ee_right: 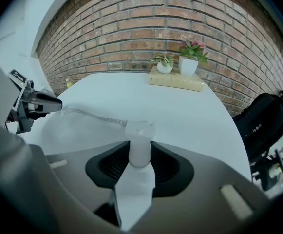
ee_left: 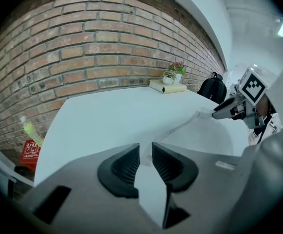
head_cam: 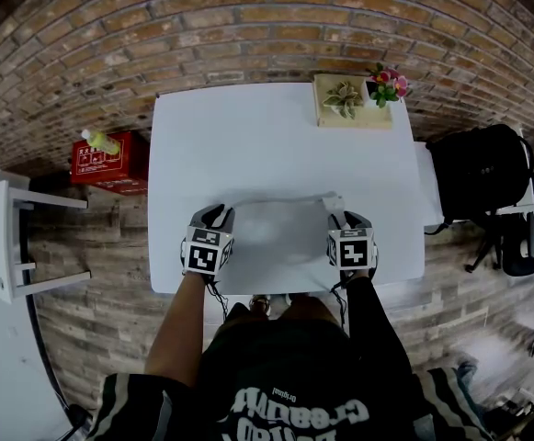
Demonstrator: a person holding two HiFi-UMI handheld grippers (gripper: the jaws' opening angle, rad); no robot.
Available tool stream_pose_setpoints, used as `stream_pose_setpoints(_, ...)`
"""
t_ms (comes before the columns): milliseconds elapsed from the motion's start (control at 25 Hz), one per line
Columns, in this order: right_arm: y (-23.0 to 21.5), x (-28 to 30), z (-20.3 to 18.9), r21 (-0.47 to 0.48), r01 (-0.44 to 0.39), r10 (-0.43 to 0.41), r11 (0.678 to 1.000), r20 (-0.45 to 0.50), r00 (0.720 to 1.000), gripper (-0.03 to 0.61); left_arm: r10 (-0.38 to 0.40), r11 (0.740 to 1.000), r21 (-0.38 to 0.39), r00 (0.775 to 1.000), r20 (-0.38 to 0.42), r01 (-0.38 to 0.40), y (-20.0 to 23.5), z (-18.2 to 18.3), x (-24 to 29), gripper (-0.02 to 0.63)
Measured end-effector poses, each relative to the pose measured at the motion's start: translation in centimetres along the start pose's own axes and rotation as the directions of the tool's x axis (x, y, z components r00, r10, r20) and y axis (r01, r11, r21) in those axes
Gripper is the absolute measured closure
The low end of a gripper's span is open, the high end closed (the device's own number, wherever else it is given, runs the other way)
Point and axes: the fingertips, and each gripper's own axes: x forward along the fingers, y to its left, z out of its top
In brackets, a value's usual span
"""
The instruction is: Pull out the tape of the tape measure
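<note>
Near the front edge of the bench (head_cam: 248, 127), the right tongs (ee_right: 140, 155) clamp the white tape measure (ee_right: 140, 130). Its tape (ee_right: 90, 114) runs across the bench to the left tongs (ee_left: 145, 152), which stand slightly apart and unclamped, the tape's end at their tips.

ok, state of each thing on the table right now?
left gripper: open, tape end at the gap, not pinched
right gripper: shut on the case
case: gripped, upright between the jaws
tape: pulled out, running from case to left gripper
flower pot: upright on the board, far edge
</note>
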Motion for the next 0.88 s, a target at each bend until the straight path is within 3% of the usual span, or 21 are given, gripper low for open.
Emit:
stream_pose_setpoints(600,-0.1,-0.1,-0.9,-0.018,0.012,-0.012,1.0,-0.013,1.0,0.407,-0.017,1.0,0.003,1.0,-0.008,0.017,-1.0,-0.5,0.0,0.5)
stream_pose_setpoints(880,0.2,-0.8,0.5,-0.013,-0.014,0.015,1.0,0.057,0.998,0.407,-0.022,1.0,-0.008,1.0,0.016,0.022,-1.4,0.3,-0.4,0.5)
